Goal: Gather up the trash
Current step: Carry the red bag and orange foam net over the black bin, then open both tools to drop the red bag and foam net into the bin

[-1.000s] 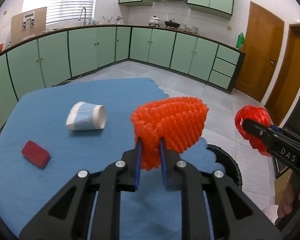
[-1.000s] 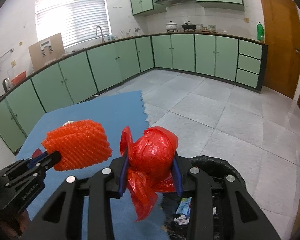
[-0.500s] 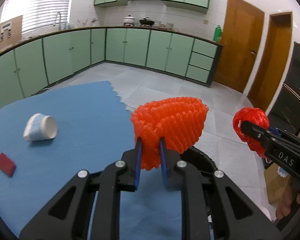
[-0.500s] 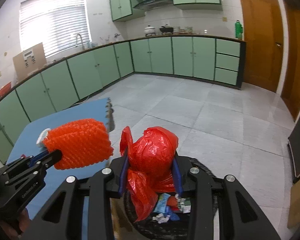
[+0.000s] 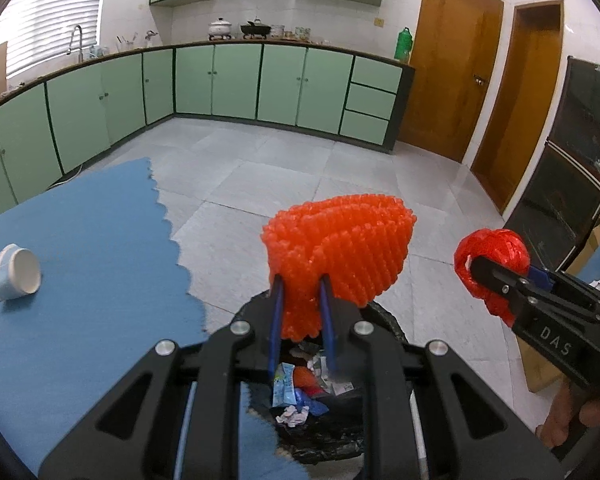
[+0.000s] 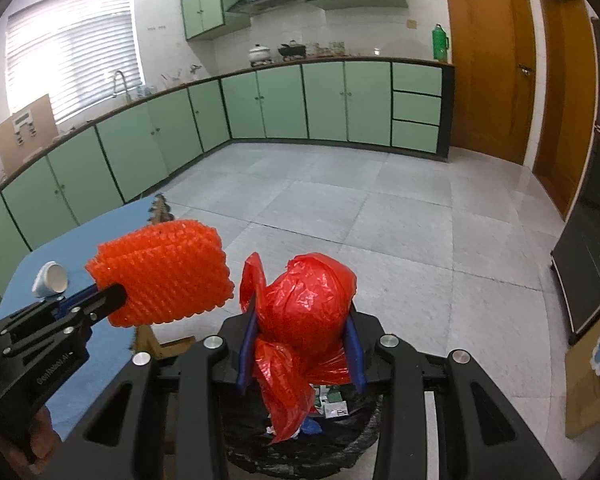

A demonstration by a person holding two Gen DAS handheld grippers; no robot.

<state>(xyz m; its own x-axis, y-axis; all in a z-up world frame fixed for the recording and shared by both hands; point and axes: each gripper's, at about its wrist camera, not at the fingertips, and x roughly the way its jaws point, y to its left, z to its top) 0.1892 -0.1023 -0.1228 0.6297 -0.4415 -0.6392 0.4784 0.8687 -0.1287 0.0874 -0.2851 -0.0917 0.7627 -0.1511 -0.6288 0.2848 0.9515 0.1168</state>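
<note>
My left gripper [image 5: 300, 300] is shut on an orange foam fruit net [image 5: 340, 248] and holds it above the black trash bin [image 5: 320, 432], which holds wrappers and paper scraps. My right gripper [image 6: 302, 328] is shut on a crumpled red plastic bag [image 6: 308, 304], also over the bin [image 6: 300, 452]. The right gripper and its bag [image 5: 492, 248] show at the right of the left wrist view. The left gripper with the net [image 6: 164, 272] shows at the left of the right wrist view.
A table with a blue cloth [image 5: 80, 280] lies to the left, carrying a tipped white paper cup [image 5: 16, 276]. Green cabinets line the far walls. Wooden doors [image 5: 452, 80] stand at the right, above grey tiled floor.
Both grippers moved right, off the blue table to above the trash bin, still holding the net and the bag. The cup slid to the left edge of view.
</note>
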